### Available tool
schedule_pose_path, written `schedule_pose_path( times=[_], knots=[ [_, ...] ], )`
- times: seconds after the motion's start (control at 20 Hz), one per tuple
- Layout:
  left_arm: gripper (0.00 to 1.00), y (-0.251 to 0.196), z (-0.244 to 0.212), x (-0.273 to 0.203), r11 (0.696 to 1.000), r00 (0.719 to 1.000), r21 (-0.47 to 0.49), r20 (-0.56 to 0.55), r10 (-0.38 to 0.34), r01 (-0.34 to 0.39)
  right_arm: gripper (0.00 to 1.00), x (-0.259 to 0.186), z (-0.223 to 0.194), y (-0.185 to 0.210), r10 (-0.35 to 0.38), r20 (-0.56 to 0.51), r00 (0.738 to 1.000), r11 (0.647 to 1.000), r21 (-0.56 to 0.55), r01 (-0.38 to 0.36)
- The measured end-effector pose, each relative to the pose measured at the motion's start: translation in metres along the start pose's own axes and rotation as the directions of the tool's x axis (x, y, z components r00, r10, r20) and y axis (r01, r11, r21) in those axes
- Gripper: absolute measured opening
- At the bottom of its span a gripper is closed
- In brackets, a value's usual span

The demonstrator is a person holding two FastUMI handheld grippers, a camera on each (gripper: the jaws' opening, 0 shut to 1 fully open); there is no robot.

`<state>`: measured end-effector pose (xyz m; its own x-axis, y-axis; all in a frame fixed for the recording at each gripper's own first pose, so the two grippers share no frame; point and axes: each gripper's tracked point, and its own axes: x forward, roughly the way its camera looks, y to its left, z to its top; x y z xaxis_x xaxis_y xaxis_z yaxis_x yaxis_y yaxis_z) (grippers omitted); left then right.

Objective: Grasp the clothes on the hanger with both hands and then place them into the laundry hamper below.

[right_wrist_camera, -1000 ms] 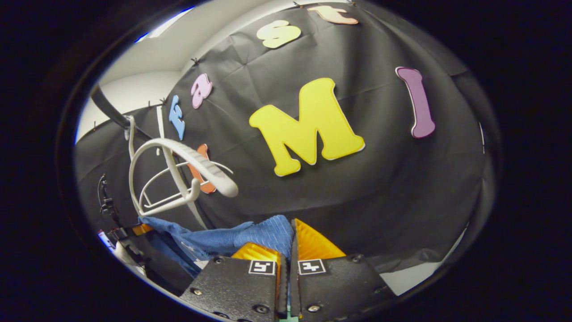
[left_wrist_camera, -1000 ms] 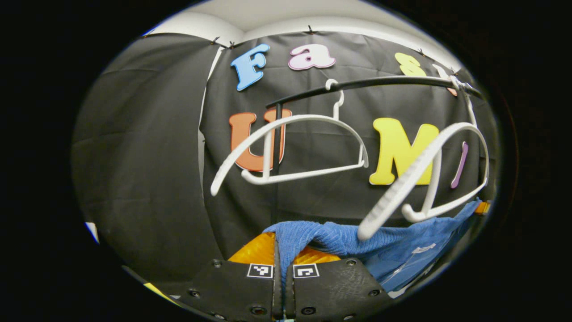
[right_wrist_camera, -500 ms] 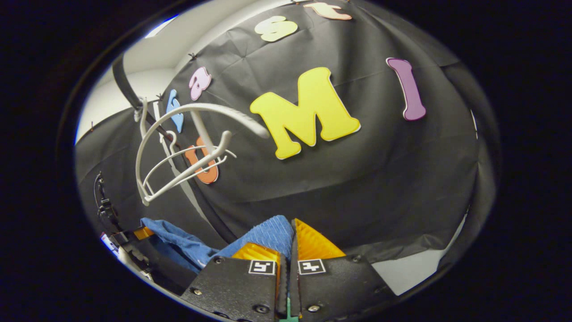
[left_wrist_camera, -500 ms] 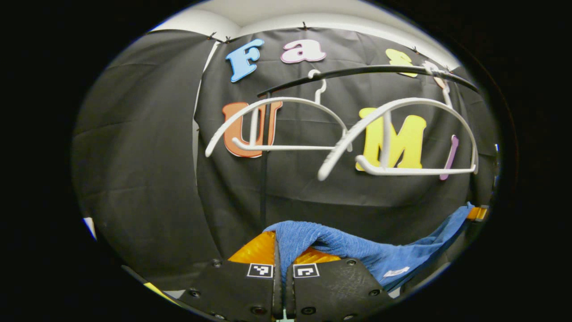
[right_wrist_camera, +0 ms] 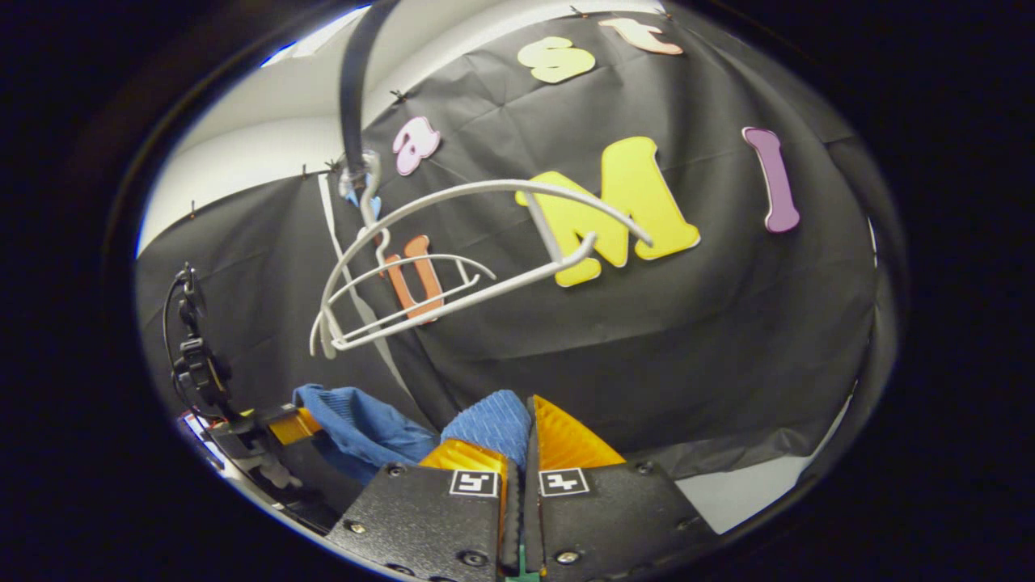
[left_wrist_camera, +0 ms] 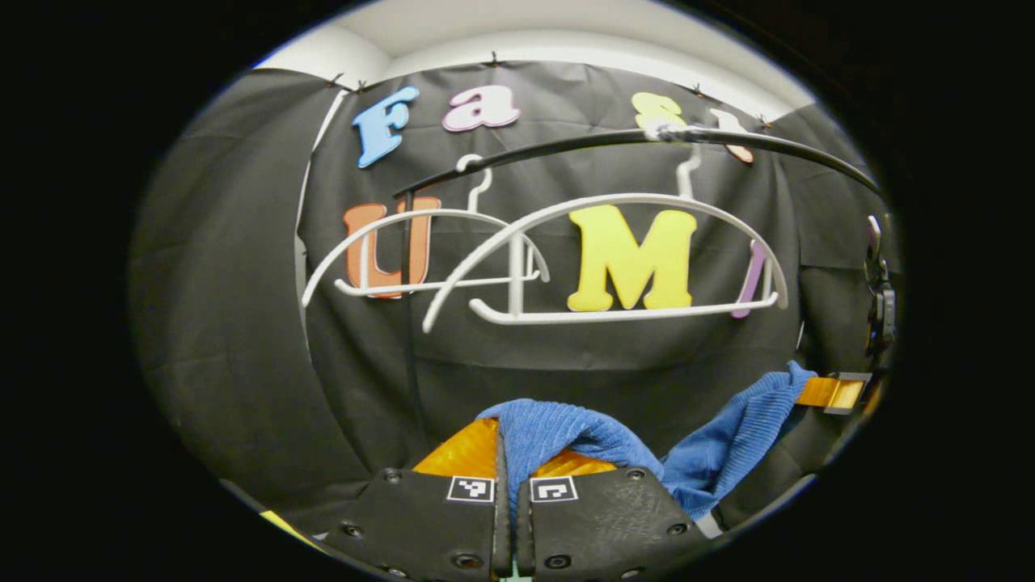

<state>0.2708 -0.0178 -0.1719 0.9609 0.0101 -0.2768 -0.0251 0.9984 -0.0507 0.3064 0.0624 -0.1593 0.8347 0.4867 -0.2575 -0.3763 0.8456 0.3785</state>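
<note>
The left tongs (left_wrist_camera: 512, 453) are pressed together on one end of the blue cloth (left_wrist_camera: 566, 428), and the right tongs (right_wrist_camera: 521, 440) pinch its other end, so the cloth sags between them below the rail (left_wrist_camera: 631, 141). In the left gripper view the right tongs sit far right, gripping the cloth's far corner. Two bare white hangers hang from the rail: the near hanger (left_wrist_camera: 614, 311) and, behind it to the left, the far hanger (left_wrist_camera: 380, 287).
</note>
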Motion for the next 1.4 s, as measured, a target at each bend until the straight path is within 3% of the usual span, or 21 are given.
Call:
schedule_pose_path(
  times=[0.05,0.1,0.15,0.25,0.3,0.45,0.85,1.2,1.4],
  knots=[
    [0.07,-0.007,-0.003,-0.003,1.000,1.000,-0.004,-0.004,-0.017,0.017,0.06,0.000,-0.004,0.008,0.004,-0.008,1.000,1.000,-0.015,-0.004],
    [0.02,-0.013,-0.005,-0.006,0.999,0.999,-0.015,-0.007,-0.033,0.033,0.06,-0.004,-0.009,0.017,0.008,-0.015,1.000,1.000,-0.027,-0.009],
    [0.07,-0.019,-0.007,-0.011,0.999,0.999,-0.027,-0.012,-0.046,0.046,0.06,-0.007,-0.014,0.026,0.019,-0.021,1.000,0.999,-0.033,-0.020],
    [0.07,-0.030,-0.015,-0.017,0.997,0.997,-0.045,-0.020,-0.068,0.067,0.05,-0.012,-0.026,0.042,0.038,-0.035,0.999,0.999,-0.035,-0.039],
    [0.02,-0.036,-0.020,-0.020,0.996,0.997,-0.042,-0.028,-0.078,0.076,0.06,-0.014,-0.036,0.049,0.043,-0.045,0.998,0.998,-0.033,-0.044],
    [0.00,-0.045,-0.039,-0.030,0.994,0.994,-0.038,-0.052,-0.100,0.098,0.05,-0.020,-0.068,0.062,0.058,-0.096,0.994,0.998,-0.035,-0.061],
    [0.03,-0.055,-0.118,-0.049,0.992,0.981,-0.048,-0.151,-0.125,0.119,0.06,-0.030,-0.160,0.055,0.026,-0.249,0.968,0.999,-0.026,-0.033],
    [0.02,-0.055,-0.226,-0.054,0.981,0.942,-0.156,-0.300,-0.154,0.111,0.06,-0.025,-0.256,0.021,-0.032,-0.422,0.906,0.999,-0.018,0.027],
    [0.03,-0.058,-0.291,-0.053,0.982,0.904,-0.167,-0.400,-0.152,0.092,0.06,-0.021,-0.311,-0.004,-0.074,-0.522,0.850,0.997,-0.032,0.067]
  ],
)
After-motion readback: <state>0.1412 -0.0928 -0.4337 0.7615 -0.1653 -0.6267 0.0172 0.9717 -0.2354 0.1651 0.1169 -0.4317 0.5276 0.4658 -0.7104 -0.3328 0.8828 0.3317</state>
